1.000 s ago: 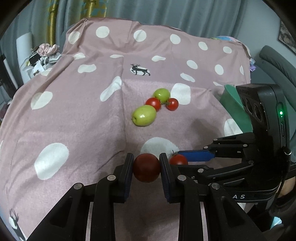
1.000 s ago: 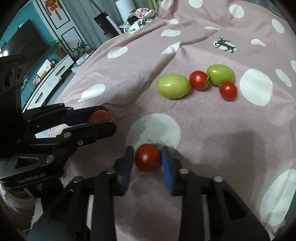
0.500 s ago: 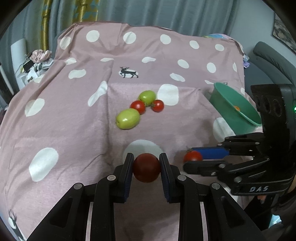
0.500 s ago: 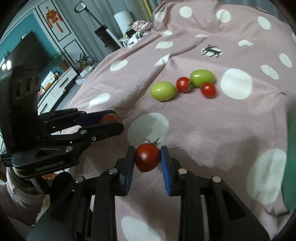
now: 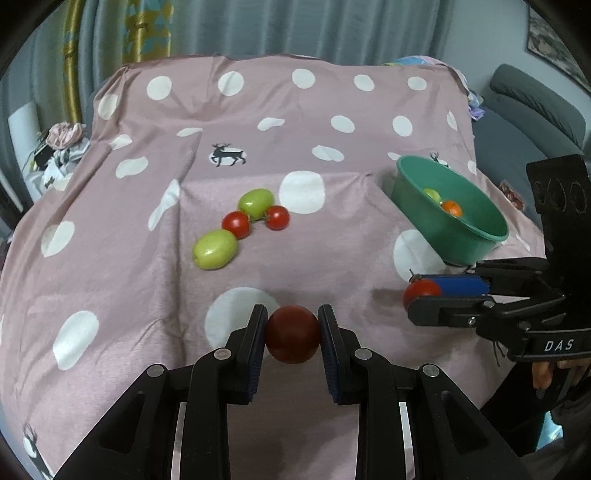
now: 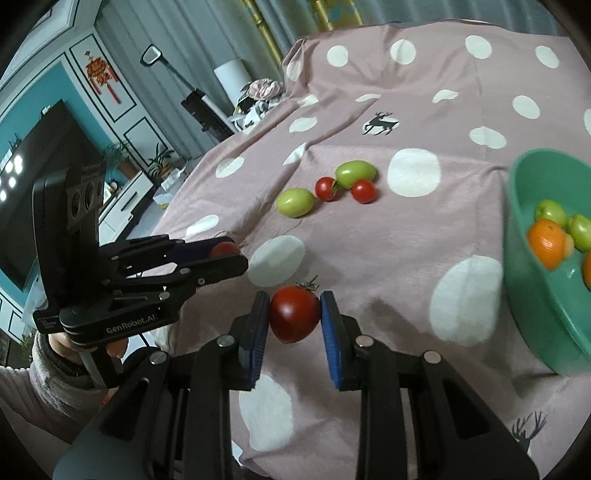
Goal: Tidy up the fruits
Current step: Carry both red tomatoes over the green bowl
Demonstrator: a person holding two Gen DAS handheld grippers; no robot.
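Pink dotted cloth (image 5: 332, 258) drapes the table before grey curtains (image 5: 295, 26); each gripper, left (image 5: 292, 334) and right (image 6: 294, 314), clamps a red tomato (image 5: 292, 334) near the green bowl (image 5: 476, 236); television (image 6: 33, 173) leftward.

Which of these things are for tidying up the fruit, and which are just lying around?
For the job:
- dark red round tomato in the left tool
- red tomato with a stem in the right tool
- two green and two small red fruits on the cloth
- green plastic bowl

Just lying about:
- crumpled clothes pile
- black television
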